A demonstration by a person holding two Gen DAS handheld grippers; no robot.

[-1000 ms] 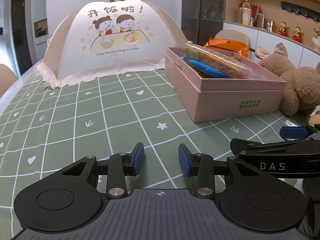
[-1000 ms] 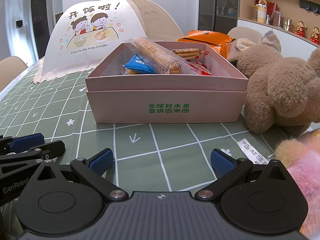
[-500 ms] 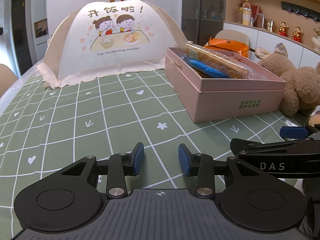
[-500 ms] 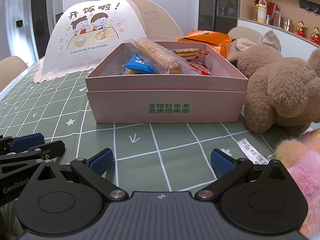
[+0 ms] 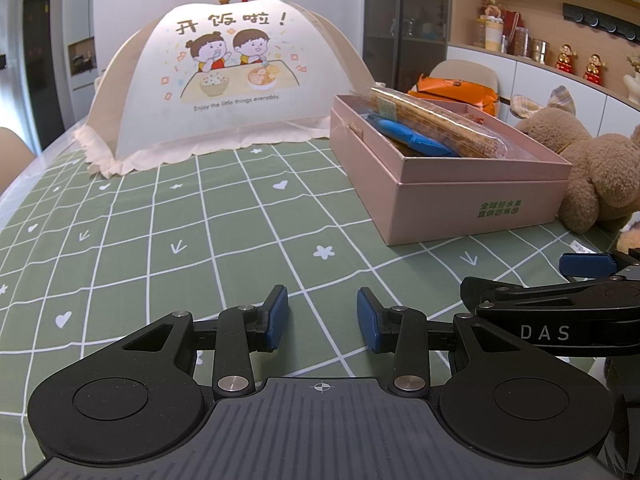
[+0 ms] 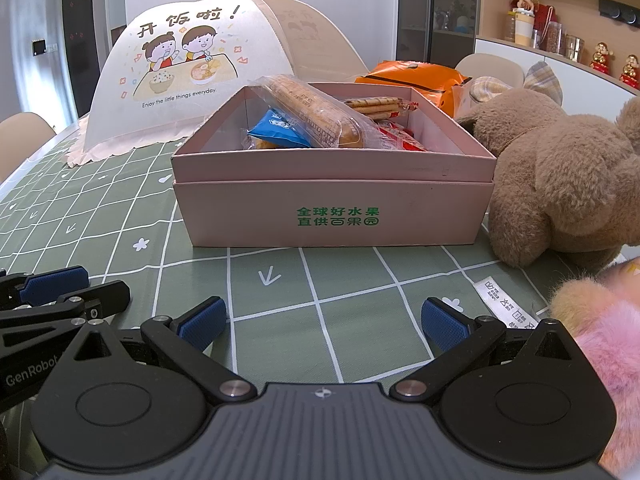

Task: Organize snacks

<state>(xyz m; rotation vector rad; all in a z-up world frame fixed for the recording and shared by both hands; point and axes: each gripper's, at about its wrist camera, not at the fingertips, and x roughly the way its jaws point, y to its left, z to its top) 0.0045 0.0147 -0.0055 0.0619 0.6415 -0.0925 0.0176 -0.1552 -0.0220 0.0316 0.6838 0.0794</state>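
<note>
- Green checked tablecloth with white hearts and arrows fills the foreground, and the pink box sits on it as our landmark, green characters printed on its front wall.
- Inside the pink box the snacks are piled: a long clear-wrapped biscuit pack lies slanted on top, poking above the rim.
- Under its near end there's a blue packet; a red wrapper lies to the right, and rolled wafers rest toward the back wall.
- Behind the box, an orange bag lies on the table, outside it.
- Left of the box and farther back stands a cartoon-printed food cover.
- Right of the box, touching its side, slumps a brown plush bear.
- Left gripper hovers in front of the box, jaws moderately apart, nothing between them.
- Right gripper hovers in front of the box too, jaws spread wide and empty, a pink plush just beside it.
</note>
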